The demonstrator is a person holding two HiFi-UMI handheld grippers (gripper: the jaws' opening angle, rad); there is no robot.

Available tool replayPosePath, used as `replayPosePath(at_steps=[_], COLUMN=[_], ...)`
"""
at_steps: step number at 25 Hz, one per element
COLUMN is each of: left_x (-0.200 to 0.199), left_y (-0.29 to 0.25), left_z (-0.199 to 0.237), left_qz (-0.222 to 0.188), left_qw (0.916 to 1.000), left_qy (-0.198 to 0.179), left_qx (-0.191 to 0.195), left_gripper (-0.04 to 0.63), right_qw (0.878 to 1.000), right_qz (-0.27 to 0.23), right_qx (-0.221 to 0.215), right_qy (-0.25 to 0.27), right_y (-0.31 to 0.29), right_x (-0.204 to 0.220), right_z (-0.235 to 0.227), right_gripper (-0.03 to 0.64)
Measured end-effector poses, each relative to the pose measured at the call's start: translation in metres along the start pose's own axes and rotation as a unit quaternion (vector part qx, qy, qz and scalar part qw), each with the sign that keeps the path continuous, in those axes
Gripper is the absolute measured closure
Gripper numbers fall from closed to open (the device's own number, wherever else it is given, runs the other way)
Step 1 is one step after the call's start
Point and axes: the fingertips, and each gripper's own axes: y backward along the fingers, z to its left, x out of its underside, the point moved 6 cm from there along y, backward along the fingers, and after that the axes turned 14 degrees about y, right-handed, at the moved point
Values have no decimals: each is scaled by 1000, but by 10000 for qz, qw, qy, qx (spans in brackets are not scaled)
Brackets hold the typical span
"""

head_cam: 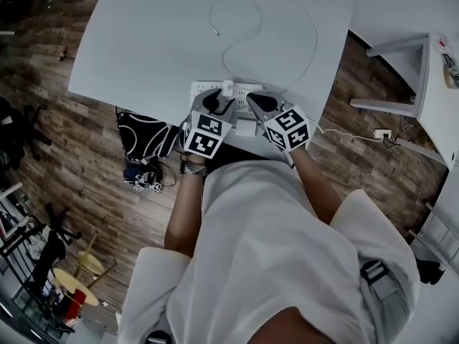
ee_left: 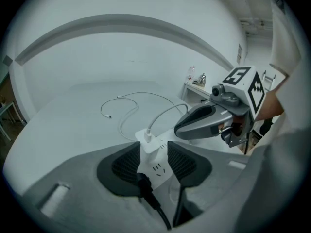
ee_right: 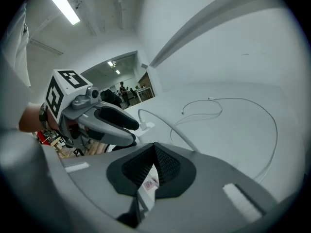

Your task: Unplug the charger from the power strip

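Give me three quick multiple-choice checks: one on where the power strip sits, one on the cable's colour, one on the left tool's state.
1. Where on the table is the power strip?
A. far edge
B. near edge, by the person
C. middle

2. What colour is the cable from the charger?
A. black
B. white
C. red

3. How do the left tool jaws stand?
A. apart, around the charger
B. shut and empty
C. shut on the cable

Answers:
1. B: the head view shows the strip at the table edge nearest the person.
2. B: the cable loops white across the tabletop.
3. A: the left gripper view shows the pads apart, with the plugged-in charger between them.
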Motion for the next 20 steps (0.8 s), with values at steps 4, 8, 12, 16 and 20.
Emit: replayPosePath(at_steps=[4, 8, 12, 16, 20], left_x=[4, 5, 5, 3, 3], left_y=[-8, -15, -19, -26, -31], left_z=[3, 3, 5, 3, 2], left_qz=[-14, 7, 1, -68, -147], left_qw=[9996, 9994, 9989, 9979, 9956], left_qy=[187, 230, 265, 298, 314], left_qx=[-199, -249, -374, -577, -869], left_gripper=[426, 426, 426, 426, 426], right_qw=[9998, 9996, 9993, 9983, 9980], right_qz=[179, 269, 369, 553, 613], right_qx=[-77, -16, 66, 144, 118], right_qy=[15, 15, -40, -109, -105], right_y=[-11, -17, -20, -18, -20], right_x=[10, 15, 16, 24, 28], right_z=[-8, -14, -14, -19, -21], right_gripper=[615, 615, 615, 615, 615])
